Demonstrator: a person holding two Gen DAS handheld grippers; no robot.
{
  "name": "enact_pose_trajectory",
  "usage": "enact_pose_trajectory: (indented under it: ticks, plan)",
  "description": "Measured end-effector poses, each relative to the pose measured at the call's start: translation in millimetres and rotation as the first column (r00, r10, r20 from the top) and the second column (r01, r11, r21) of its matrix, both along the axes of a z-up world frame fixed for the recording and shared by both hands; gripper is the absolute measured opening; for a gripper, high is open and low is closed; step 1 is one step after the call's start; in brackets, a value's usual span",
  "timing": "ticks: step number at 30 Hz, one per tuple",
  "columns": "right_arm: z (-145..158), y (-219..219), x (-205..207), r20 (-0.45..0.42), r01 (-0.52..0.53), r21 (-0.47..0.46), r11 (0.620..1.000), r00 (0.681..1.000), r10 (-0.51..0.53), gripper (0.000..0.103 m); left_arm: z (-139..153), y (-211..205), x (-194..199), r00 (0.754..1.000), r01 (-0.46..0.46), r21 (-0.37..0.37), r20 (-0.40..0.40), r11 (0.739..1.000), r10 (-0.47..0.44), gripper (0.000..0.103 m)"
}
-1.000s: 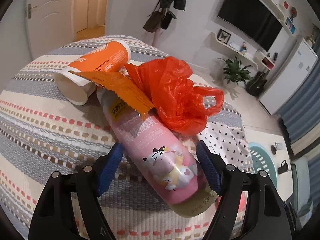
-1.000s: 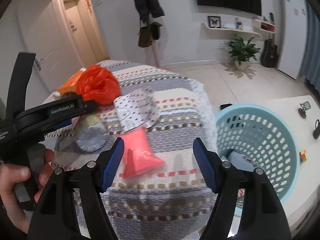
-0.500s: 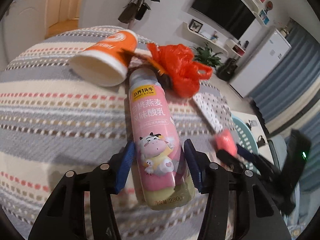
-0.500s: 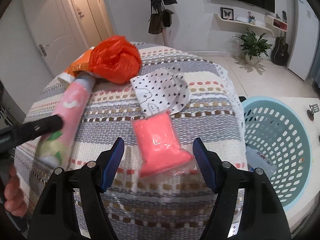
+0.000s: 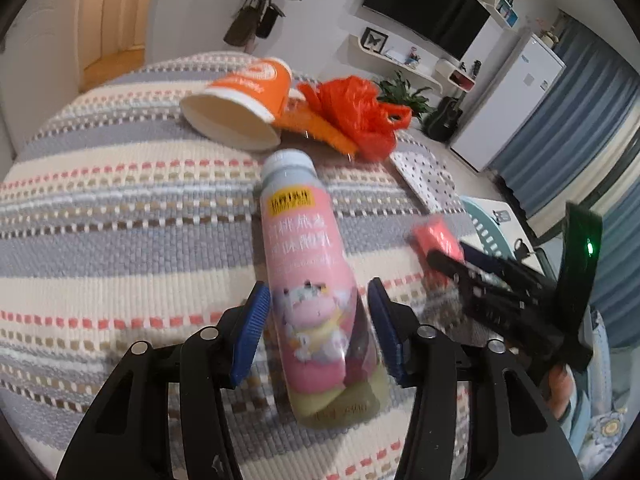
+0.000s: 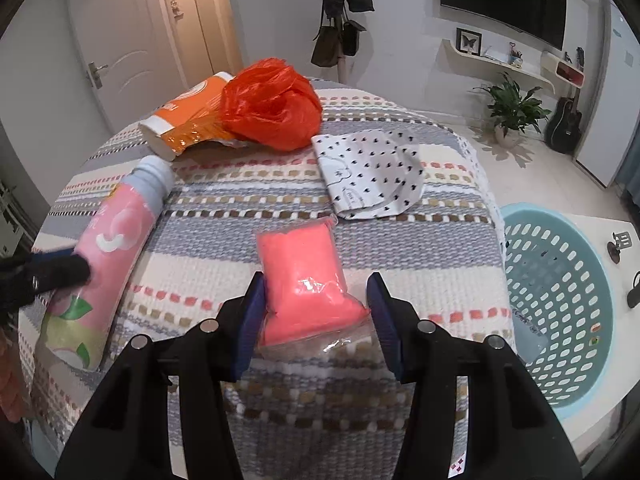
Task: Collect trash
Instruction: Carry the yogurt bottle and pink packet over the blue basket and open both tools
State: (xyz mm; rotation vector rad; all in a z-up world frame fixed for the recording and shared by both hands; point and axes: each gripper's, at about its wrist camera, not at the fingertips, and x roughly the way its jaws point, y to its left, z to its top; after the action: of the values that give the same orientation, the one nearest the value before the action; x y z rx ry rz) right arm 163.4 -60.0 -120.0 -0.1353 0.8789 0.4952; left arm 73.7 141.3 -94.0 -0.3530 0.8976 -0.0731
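Observation:
A pink yogurt bottle lies on the striped tablecloth; my left gripper is shut on its lower body. The bottle also shows in the right wrist view. A pink plastic pouch lies near the table's front edge, between the open jaws of my right gripper; the left finger is close to it, contact unclear. The pouch also shows in the left wrist view. An orange paper cup, a red plastic bag and a white dotted wrapper lie farther back.
A light blue perforated basket stands on the floor right of the table, with some items inside. The round table has a striped woven cloth. A white door, hanging bags, a plant and a guitar are in the background.
The left gripper closed on the pink bottle, which has slid back clear of the orange wrapper. The right gripper moved in over the pink pouch, jaws either side of it.

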Motion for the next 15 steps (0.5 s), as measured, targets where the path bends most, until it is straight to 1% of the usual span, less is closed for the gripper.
enact_pose_trajectory:
  ticks: [2,6,8,10,12,15]
  plan:
    - [1.1,0.5,-2.4,0.005,-0.003,-0.008,1.000,1.000,0.003,0.048,3.0,-1.5,8.6,1.000,-0.003,0.007,0.005,1.000,0.003,0.059]
    - [5.6,-0.5,-8.1,0.019,-0.009,-0.004,1.000,1.000,0.009,0.047,-1.0,-9.4,28.5,1.000,-0.014,0.072,-0.026,0.997,0.016,0.060]
    - [9.7,-2.3,-12.2,0.035,-0.015,0.001,1.000,0.999,0.015,0.047,-4.3,-11.8,37.2,0.999,-0.019,0.080,-0.043,0.997,0.023,0.058]
    - [13.9,-4.1,-15.1,0.049,-0.018,0.005,1.000,0.999,0.018,0.046,-8.2,-11.7,42.3,0.998,-0.024,0.082,-0.056,0.996,0.029,0.049]
    - [17.2,-5.8,-18.4,0.062,-0.020,0.012,1.000,0.998,0.019,0.046,-8.9,-10.9,41.3,0.998,-0.028,0.063,-0.052,0.998,0.032,0.049]
    - [25.7,-9.4,-20.5,0.081,-0.018,0.032,0.999,0.997,0.015,0.046,-2.7,-12.9,36.2,1.000,-0.030,0.040,-0.005,0.999,0.030,0.048]
